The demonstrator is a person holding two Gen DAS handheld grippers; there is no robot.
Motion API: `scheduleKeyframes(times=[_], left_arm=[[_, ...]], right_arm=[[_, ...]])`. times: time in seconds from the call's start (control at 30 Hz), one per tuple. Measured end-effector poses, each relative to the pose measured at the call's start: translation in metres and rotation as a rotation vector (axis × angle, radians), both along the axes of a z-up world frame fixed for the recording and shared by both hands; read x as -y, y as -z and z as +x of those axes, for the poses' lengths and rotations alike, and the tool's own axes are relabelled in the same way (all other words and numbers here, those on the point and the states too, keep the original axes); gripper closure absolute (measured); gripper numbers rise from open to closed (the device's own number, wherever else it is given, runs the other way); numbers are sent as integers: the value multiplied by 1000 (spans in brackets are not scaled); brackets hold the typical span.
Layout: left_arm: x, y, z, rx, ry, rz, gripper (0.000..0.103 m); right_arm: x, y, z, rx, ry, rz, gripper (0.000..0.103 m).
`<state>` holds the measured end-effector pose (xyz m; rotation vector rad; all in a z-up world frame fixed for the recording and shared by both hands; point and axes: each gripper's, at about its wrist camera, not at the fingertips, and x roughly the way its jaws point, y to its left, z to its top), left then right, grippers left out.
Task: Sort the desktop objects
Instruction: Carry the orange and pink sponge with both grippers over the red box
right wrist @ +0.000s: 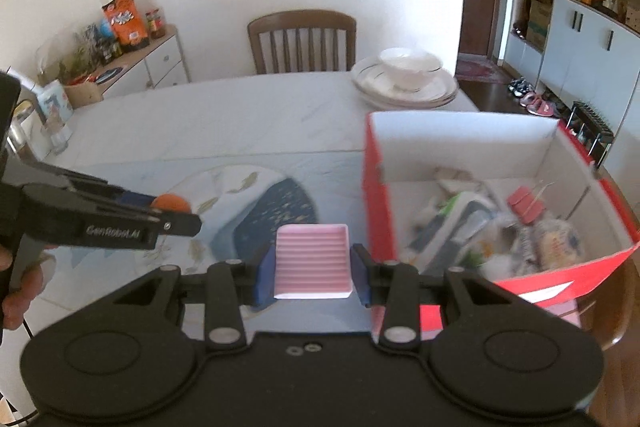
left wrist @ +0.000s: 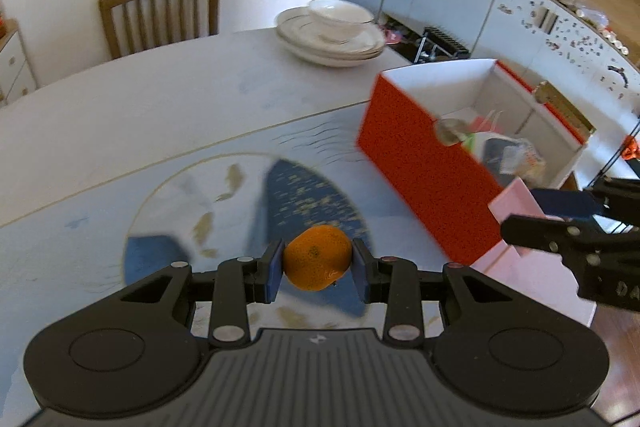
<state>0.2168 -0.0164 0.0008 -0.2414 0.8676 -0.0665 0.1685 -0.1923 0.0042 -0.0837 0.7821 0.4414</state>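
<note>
My left gripper [left wrist: 318,267] is shut on an orange tangerine [left wrist: 318,257] and holds it above the blue-and-white mat [left wrist: 192,203]. In the right wrist view the left gripper [right wrist: 176,211] comes in from the left with the tangerine [right wrist: 172,203]. My right gripper [right wrist: 312,267] is shut on a pink ribbed tray [right wrist: 313,259], held above the mat beside the red box [right wrist: 374,203]. In the left wrist view the pink tray [left wrist: 516,223] and the right gripper [left wrist: 532,215] sit at the red box's [left wrist: 420,163] near corner. The box holds several mixed items [right wrist: 500,223].
A white cup on stacked plates [left wrist: 332,35] stands at the table's far edge. A wooden chair [right wrist: 302,41] is behind the table. A sideboard [right wrist: 120,59] with packets stands at the left. Cabinets and shelves line the right wall.
</note>
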Motion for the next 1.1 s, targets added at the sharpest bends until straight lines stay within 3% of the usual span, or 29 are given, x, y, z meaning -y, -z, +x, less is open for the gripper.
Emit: scheduleKeyframes(times=[0.8,0.93,1.1], left_arm=[[146,-57,99,98,226,29,69],[163,-56,124,88,256,22,69],[171,-49,164,34,263,-40,69]], right_arm=[[140,0,61,50,152,-23,64],[156,5,72,43,152,-35,64],[162,15,85,18,141,-49,64]])
